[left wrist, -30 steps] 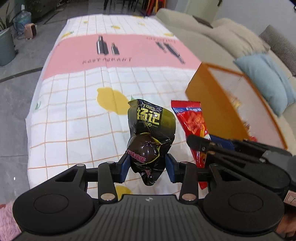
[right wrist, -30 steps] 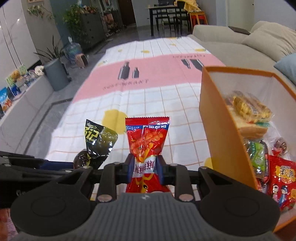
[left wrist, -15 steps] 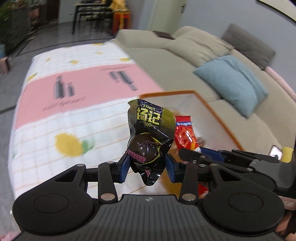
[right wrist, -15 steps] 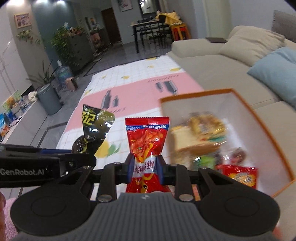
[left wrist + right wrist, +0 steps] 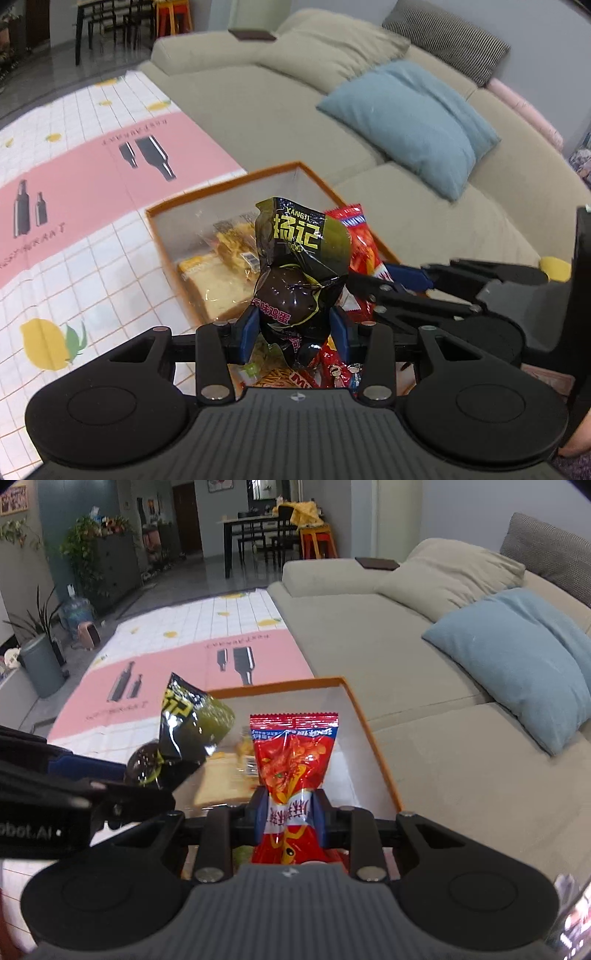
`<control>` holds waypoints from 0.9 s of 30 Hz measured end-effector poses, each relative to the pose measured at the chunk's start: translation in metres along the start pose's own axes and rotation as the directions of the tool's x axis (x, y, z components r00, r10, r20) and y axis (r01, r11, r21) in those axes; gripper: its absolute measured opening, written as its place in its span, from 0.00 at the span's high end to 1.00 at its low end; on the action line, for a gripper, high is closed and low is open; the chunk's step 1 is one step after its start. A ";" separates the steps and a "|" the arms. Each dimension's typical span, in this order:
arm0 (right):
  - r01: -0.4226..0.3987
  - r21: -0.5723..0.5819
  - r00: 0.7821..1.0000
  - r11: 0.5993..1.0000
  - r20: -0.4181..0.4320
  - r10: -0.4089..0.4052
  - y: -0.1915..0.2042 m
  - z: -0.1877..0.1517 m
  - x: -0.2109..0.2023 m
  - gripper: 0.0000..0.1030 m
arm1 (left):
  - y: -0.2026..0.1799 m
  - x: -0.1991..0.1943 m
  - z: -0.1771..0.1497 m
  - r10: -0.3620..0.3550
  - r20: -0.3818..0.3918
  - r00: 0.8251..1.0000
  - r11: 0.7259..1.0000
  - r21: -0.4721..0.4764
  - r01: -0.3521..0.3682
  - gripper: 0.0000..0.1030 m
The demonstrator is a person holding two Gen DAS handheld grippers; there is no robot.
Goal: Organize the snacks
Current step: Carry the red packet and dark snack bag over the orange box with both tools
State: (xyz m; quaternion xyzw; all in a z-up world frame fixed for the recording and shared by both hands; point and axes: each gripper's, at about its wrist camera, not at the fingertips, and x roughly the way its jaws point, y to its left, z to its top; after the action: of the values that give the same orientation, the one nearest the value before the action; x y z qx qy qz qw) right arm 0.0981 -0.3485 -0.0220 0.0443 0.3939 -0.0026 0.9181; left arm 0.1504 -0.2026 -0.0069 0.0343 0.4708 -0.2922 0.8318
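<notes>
My left gripper (image 5: 293, 326) is shut on a black and yellow-green snack packet (image 5: 301, 266), held upright over the orange-rimmed box (image 5: 221, 184). My right gripper (image 5: 290, 812) is shut on a red snack packet (image 5: 293, 753), also above the box (image 5: 376, 746). The two grippers hang side by side, left packet (image 5: 184, 720) to the left of the red one (image 5: 360, 243). The box holds bread slices (image 5: 218, 280), a yellow wrapped snack (image 5: 236, 243) and red packets (image 5: 336, 369).
The box sits at the right edge of a checked and pink tablecloth (image 5: 85, 206). A beige sofa (image 5: 388, 627) with a blue cushion (image 5: 517, 657) lies just right of it. A bin and plants (image 5: 40, 661) stand far left, a dining table (image 5: 266, 528) at the back.
Both grippers have swung right with their packets, from over the tablecloth to over the open box. The box's contents now lie directly below them. Grips are unchanged.
</notes>
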 end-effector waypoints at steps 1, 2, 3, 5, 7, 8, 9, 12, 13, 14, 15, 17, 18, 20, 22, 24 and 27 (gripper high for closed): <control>-0.003 -0.007 1.000 1.000 -0.010 0.003 -0.003 0.001 0.007 0.77 | 0.001 0.006 0.002 0.007 -0.015 1.000 1.000 0.001 -0.007 0.55; 0.005 -0.017 1.000 1.000 -0.021 -0.005 -0.005 0.003 0.016 0.77 | 0.002 0.012 0.004 0.012 -0.030 0.999 1.000 0.000 -0.012 0.55; 0.014 -0.031 0.999 0.999 -0.031 -0.015 -0.006 0.005 0.026 0.77 | 0.004 0.018 0.006 0.018 -0.047 0.999 1.000 -0.003 -0.018 0.55; 0.013 -0.051 0.999 0.999 -0.047 -0.015 -0.008 0.007 0.040 0.77 | 0.007 0.029 0.009 0.029 -0.081 0.996 1.000 -0.011 -0.030 0.55; -0.006 -0.057 0.998 0.998 -0.064 0.003 -0.012 0.009 0.054 0.77 | 0.012 0.037 0.013 0.031 -0.106 0.994 0.999 -0.016 -0.033 0.55; -0.011 -0.059 0.997 0.998 -0.077 0.007 -0.015 0.012 0.062 0.77 | 0.014 0.040 0.016 0.034 -0.115 0.993 0.999 -0.017 -0.036 0.55; -0.011 -0.060 0.996 0.998 -0.085 0.006 -0.016 0.013 0.069 0.77 | 0.016 0.043 0.018 0.039 -0.122 0.992 0.999 -0.015 -0.041 0.55; -0.019 -0.049 0.994 0.999 -0.108 0.013 -0.021 0.018 0.085 0.77 | 0.020 0.050 0.025 0.055 -0.133 0.990 0.998 -0.006 -0.056 0.55; -0.020 -0.043 0.993 0.999 -0.113 0.015 -0.023 0.020 0.090 0.77 | 0.021 0.052 0.026 0.057 -0.136 0.989 0.998 -0.006 -0.058 0.55; -0.016 -0.039 0.993 0.999 -0.117 0.011 -0.024 0.023 0.095 0.77 | 0.023 0.054 0.028 0.058 -0.139 0.989 0.998 -0.008 -0.060 0.55; -0.011 -0.040 0.993 0.999 -0.119 0.006 -0.024 0.025 0.099 0.77 | 0.024 0.056 0.029 0.059 -0.142 0.988 0.998 -0.011 -0.061 0.55; 0.003 -0.055 0.992 0.998 -0.123 -0.010 -0.023 0.030 0.109 0.77 | 0.026 0.059 0.030 0.059 -0.146 0.988 0.998 -0.012 -0.062 0.55; 0.010 -0.066 0.992 0.998 -0.125 -0.018 -0.022 0.031 0.114 0.77 | 0.027 0.061 0.030 0.059 -0.148 0.987 0.998 -0.013 -0.061 0.55; 0.019 -0.088 0.991 0.996 -0.132 -0.030 -0.020 0.034 0.123 0.76 | 0.027 0.064 0.031 0.056 -0.152 0.987 0.998 -0.015 -0.059 0.55; 0.025 -0.106 0.990 0.994 -0.133 -0.039 -0.019 0.035 0.129 0.75 | 0.028 0.067 0.031 0.054 -0.158 0.986 0.998 -0.018 -0.057 0.55; 0.033 -0.144 0.991 0.989 -0.126 -0.052 -0.015 0.037 0.134 0.74 | 0.029 0.069 0.030 0.059 -0.160 0.985 0.998 -0.014 -0.062 0.55; 0.042 -0.155 0.990 0.987 -0.128 -0.062 -0.016 0.039 0.137 0.71 | 0.031 0.069 0.030 0.055 -0.162 0.985 0.998 -0.020 -0.059 0.55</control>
State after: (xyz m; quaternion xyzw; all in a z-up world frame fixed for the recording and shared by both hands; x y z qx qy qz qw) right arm 0.2203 -0.3634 -0.0953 -0.0358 0.4540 0.0065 0.8902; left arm 0.2161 -0.2179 -0.0526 0.0610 0.5388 -0.2588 0.7994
